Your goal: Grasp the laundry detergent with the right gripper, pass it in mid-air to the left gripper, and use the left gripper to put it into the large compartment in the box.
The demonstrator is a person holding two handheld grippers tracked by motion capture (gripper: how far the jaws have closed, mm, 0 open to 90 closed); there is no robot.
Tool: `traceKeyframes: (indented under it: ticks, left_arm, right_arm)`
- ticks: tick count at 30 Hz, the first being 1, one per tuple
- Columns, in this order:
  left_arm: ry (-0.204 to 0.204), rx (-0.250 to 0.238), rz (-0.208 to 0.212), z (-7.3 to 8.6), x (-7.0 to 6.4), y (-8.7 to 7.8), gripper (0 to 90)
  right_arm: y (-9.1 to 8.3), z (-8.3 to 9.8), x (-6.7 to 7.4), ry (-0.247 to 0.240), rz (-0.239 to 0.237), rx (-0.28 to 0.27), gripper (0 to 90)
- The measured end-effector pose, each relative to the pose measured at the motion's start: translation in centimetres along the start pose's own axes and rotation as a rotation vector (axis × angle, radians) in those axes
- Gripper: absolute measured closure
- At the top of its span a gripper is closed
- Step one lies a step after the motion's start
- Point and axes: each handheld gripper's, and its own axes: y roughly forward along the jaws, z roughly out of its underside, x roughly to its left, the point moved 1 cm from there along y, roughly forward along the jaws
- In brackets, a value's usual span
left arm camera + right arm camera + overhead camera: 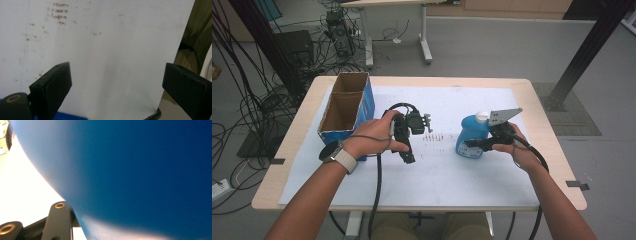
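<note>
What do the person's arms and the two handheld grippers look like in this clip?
Both forearms are bare, with no sleeves in view. The left wrist wears a watch with a dark face and pale band. The left gripper and right gripper are black with thick black cables; the left one's square pads stand out. The right carries a grey three-cornered plate.
</note>
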Motion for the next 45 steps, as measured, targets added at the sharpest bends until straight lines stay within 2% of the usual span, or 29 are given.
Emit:
traceKeyframes:
  ticks: [28, 36, 41, 45]
  left_arm:
    - [-0.011, -0.014, -0.007, 0.2, -0.2, -0.1, 9.0]
    - [-0.008, -0.004, -0.015, 0.3, -0.1, -0.5, 8.4]
    - [-0.008, -0.012, -0.021, 0.4, -0.2, -0.8, 8.3]
    - [-0.007, -0.023, -0.021, 0.4, -0.4, -1.3, 8.3]
  right_arm:
    - [0.0, 0.0, 0.1, -0.002, 0.002, 0.000, 43.6]
    - [-0.2, -0.2, 0.3, -0.022, 0.004, 0.007, 43.7]
    - [-0.5, -0.6, 0.5, -0.020, -0.004, -0.007, 43.7]
    - [-0.9, -1.7, 1.0, -0.028, -0.014, -0.010, 43.8]
